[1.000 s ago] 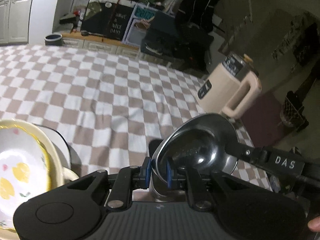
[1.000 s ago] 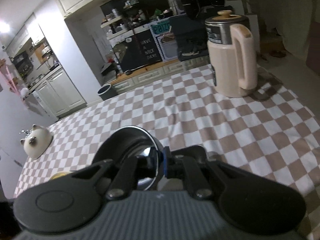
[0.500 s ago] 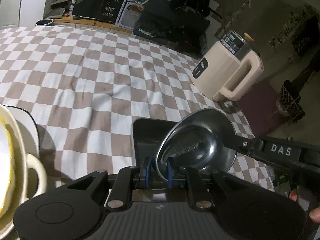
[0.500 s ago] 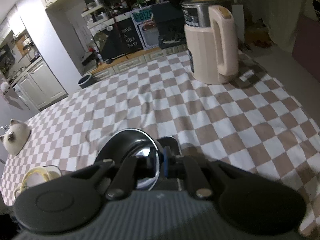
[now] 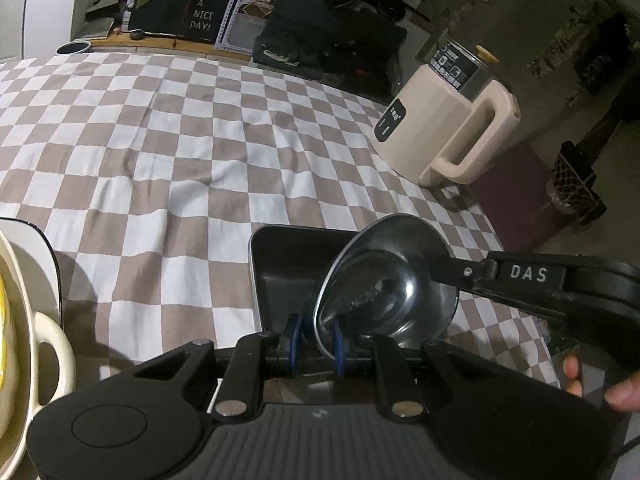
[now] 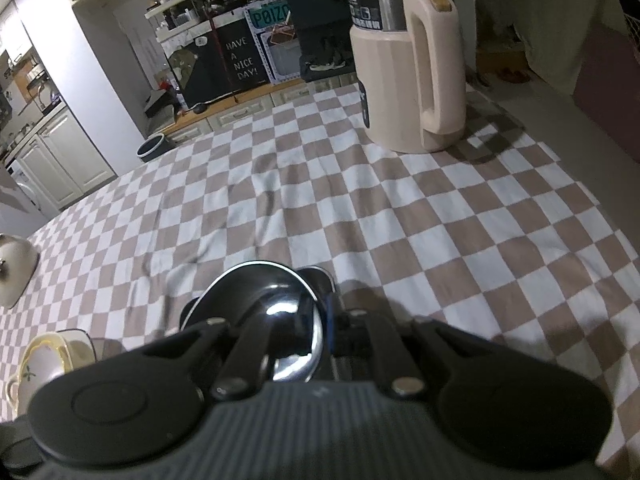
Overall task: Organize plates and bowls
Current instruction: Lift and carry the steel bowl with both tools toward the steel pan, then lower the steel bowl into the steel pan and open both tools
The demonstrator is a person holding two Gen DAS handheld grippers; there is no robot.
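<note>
Over the checked tablecloth [image 5: 192, 148] we see both the left gripper [image 5: 316, 340] and right gripper [image 6: 324, 332] pinching one shiny metal bowl [image 5: 384, 276] above a black tray [image 5: 284, 256].

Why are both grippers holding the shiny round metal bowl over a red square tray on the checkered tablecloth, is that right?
Not quite: the tray is black, not red. The left wrist view shows the black square tray on the checkered tablecloth, with the shiny round metal bowl over it. The left gripper and right gripper both pinch its rim.
</note>
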